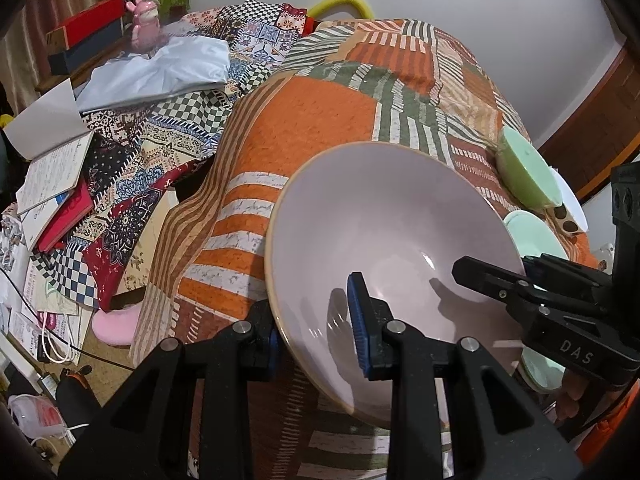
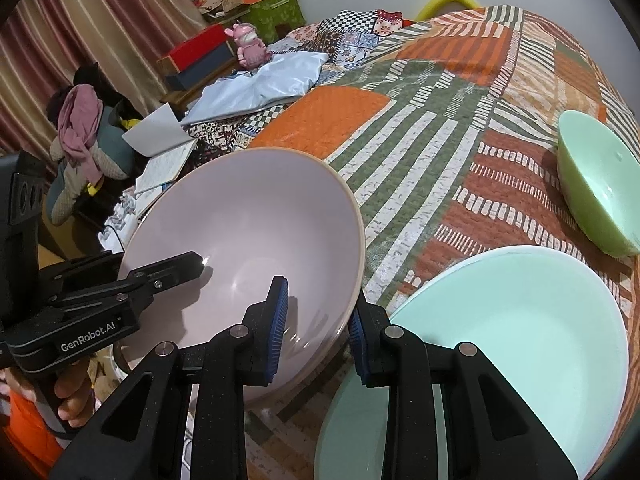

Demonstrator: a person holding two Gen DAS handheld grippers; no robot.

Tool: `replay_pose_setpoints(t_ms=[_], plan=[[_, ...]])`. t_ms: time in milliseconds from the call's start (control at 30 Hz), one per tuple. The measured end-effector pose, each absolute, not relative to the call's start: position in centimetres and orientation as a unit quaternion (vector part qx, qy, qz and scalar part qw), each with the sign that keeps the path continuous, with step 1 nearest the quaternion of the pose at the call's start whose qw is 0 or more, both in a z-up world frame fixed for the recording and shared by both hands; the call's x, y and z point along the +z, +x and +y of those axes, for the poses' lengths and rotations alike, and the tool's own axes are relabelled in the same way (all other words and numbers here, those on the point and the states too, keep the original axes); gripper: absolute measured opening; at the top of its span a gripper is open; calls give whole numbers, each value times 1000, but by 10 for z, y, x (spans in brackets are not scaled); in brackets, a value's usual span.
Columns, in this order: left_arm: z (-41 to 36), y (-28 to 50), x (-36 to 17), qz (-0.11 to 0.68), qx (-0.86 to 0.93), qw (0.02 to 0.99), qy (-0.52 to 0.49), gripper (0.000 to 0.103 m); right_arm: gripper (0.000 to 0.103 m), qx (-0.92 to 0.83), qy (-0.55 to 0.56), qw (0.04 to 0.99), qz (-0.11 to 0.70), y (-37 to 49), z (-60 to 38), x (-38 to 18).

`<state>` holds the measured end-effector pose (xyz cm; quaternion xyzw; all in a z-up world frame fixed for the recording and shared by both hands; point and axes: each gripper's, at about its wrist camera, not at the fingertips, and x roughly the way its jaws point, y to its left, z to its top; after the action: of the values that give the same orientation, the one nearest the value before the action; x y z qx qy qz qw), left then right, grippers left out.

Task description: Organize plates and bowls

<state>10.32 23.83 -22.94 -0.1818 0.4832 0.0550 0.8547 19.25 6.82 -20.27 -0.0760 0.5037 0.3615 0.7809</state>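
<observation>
A patchwork quilt (image 2: 420, 128) covers the bed; books (image 1: 52, 184) clutter nine o'clock; curtains (image 2: 80, 40) hang at ten. The pink bowl (image 2: 248, 240) sits centre, left gripper (image 1: 316, 332) and right gripper (image 2: 318, 332) each pinching its rim; mint plate (image 2: 520, 340) at four, green bowl (image 2: 600, 184) at two.

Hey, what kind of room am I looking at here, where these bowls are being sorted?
Probably a cluttered bedroom or living room, not a kitchen. The pink bowl sits on a patchwork quilt spread over a bed-like surface, with striped curtains behind and open notebooks and boxes piled alongside.
</observation>
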Motion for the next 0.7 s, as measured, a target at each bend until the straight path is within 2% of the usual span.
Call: replay_pose_setpoints(t_ms=[200, 700], plan=[[243, 99, -222, 472, 65, 860, -181, 29, 27, 357, -83, 795, 483, 190, 62, -189], [228, 90, -164, 422, 77, 892, -142, 30, 27, 332, -67, 837, 430, 191, 8, -143]])
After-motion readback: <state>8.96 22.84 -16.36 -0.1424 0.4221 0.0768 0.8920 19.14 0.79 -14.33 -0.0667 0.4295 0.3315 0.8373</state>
